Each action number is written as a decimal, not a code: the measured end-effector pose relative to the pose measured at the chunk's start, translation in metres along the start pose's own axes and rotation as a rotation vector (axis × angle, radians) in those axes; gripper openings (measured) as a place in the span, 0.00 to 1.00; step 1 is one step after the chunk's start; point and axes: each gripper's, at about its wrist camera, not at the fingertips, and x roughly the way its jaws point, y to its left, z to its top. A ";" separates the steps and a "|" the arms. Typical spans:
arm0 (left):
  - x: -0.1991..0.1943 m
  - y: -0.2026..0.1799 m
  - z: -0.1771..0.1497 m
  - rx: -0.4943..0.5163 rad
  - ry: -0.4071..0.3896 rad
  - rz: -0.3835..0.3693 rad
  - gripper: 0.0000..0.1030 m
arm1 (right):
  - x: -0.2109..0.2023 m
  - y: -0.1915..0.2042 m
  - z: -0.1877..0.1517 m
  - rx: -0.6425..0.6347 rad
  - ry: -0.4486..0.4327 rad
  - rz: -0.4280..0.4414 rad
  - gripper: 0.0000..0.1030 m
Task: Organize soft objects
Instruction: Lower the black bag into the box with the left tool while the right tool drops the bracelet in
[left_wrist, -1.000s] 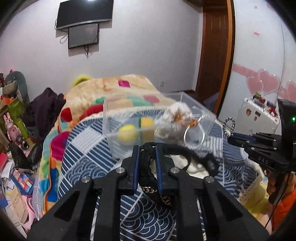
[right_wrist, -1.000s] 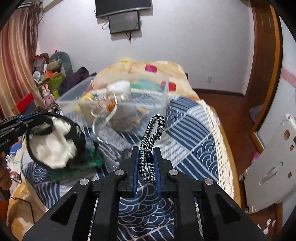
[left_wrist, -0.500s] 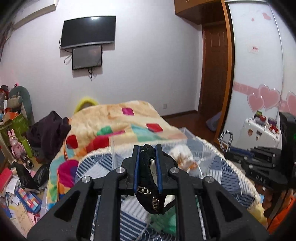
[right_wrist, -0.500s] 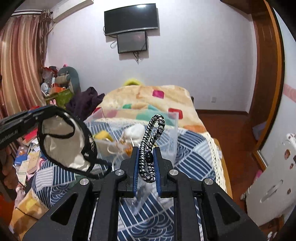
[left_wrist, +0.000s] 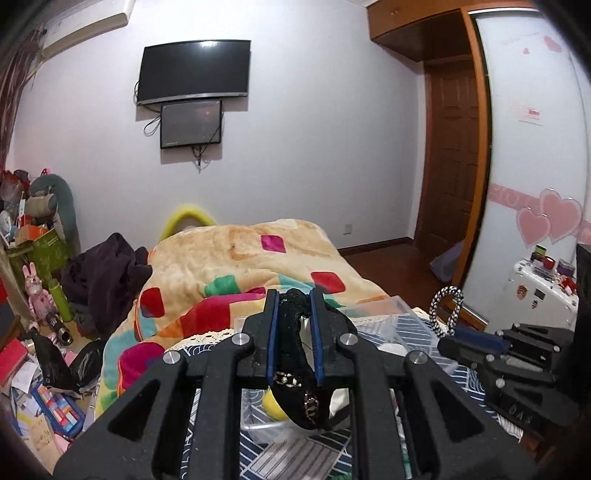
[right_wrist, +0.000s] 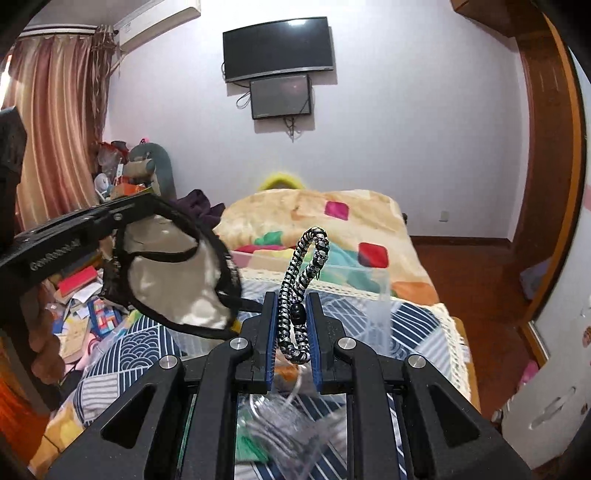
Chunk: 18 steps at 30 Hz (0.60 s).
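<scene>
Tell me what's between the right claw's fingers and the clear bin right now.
Only the braided cord, pinched in the right claw; right wrist view shows the clear bin directly beyond.

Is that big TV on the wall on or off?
Off, it appears: the wall TV is dark, showing only a ceiling-light glint. The smaller screen below looks dark too.

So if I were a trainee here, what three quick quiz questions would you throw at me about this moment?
1. True or false: the left gripper is shut on a black lace-trimmed pouch.
2. What does the right gripper grip? A) a yellow ball B) a black-and-white braided band C) nothing
3. Fill in: below both grippers, on the blue patterned bedspread, stands a clear plastic ____.

Key
1. True; it hangs from the fingers, cream lining showing.
2. B; its loop stands up above the fingertips.
3. Box.
</scene>
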 end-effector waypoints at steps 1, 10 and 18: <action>0.004 0.001 0.000 -0.009 0.005 0.003 0.15 | 0.005 0.002 0.001 -0.002 0.007 0.005 0.13; 0.055 0.015 -0.017 -0.029 0.100 0.063 0.14 | 0.042 0.009 0.001 -0.006 0.090 0.038 0.13; 0.088 0.016 -0.048 0.002 0.215 0.080 0.15 | 0.067 0.007 -0.007 -0.001 0.178 0.032 0.13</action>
